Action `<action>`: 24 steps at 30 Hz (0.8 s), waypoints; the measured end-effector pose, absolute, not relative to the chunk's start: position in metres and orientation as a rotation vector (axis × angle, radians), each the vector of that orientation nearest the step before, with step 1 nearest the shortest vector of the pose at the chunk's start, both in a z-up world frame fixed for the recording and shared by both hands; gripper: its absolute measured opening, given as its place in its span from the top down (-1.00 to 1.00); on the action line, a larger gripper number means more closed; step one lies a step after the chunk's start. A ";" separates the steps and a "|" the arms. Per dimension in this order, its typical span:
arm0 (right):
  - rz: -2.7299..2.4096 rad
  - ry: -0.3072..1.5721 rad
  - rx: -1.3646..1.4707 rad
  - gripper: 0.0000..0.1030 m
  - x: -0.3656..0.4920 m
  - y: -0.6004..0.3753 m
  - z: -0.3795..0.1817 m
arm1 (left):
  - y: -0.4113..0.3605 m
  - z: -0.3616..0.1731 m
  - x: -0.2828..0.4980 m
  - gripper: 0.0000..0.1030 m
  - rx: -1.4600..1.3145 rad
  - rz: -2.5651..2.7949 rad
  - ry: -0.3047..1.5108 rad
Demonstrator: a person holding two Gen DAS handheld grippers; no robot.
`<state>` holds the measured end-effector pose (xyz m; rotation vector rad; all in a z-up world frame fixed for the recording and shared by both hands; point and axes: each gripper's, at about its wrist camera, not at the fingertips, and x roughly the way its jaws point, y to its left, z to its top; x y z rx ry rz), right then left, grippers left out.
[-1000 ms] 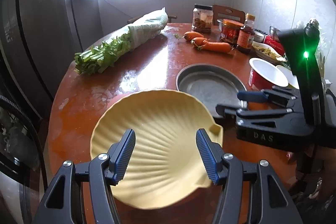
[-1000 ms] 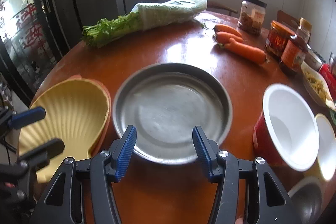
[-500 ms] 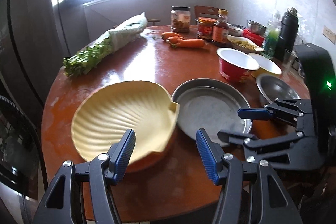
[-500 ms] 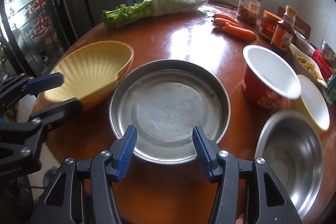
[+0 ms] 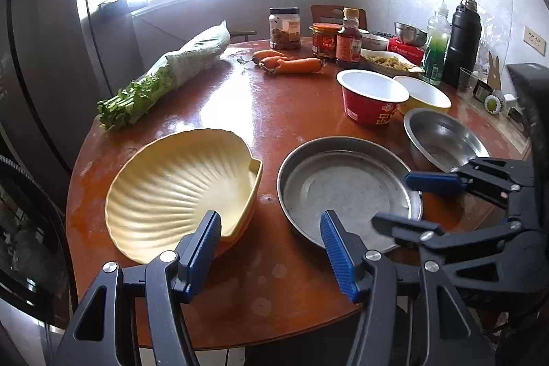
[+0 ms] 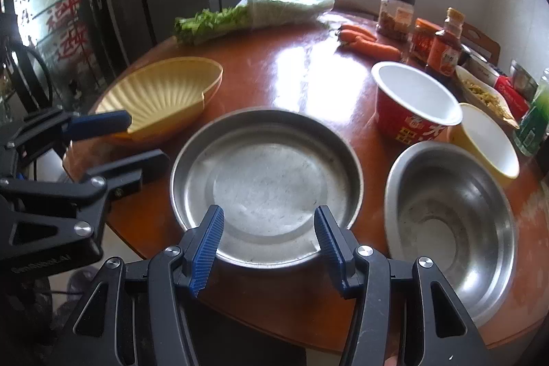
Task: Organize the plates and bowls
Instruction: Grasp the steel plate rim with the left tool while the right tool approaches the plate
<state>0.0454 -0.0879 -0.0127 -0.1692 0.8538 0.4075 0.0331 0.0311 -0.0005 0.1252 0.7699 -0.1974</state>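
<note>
The round, shallow stainless-steel plate (image 6: 267, 184) sits on the reddish-brown wooden tabletop (image 6: 302, 74), right in front of my right gripper (image 6: 269, 237). To its left is the pale yellow, ribbed, shell-shaped plastic plate (image 5: 182, 184), nested on what looks like a second one, just ahead of my left gripper (image 5: 271, 247). To the right stands the deep stainless-steel bowl (image 6: 449, 215), and beyond it a red paper bowl with a white inside (image 6: 415, 112) and a yellow bowl with a white inside (image 6: 487, 139) that touches it.

I judge the steel plate stiff, light and slick; its low upright rim at the near edge is the place to pinch, one finger inside, one outside. The shell plate should be light and rigid too, but its ribbed, flaring lip may slip, so I would take it at the near edge. The paper bowl would crush under a hard squeeze.

Both my pairs of fingers stand about half open and hold nothing. My right fingers (image 6: 209, 235) hang over the steel plate's near rim, apparently not touching it; my left ones hover above the tabletop between the two plates.
</note>
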 end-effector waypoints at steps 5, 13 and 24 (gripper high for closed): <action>0.372 0.798 -0.101 -0.11 0.030 -0.108 0.003 | 0.035 0.005 0.029 -0.17 0.102 -0.208 0.756; 0.339 0.813 -0.016 -0.11 0.020 -0.124 -0.002 | 0.025 -0.007 0.033 -0.17 0.080 -0.262 0.793; 0.297 0.827 0.009 0.01 0.040 -0.123 -0.017 | 0.006 -0.027 0.052 -0.17 0.087 -0.258 0.852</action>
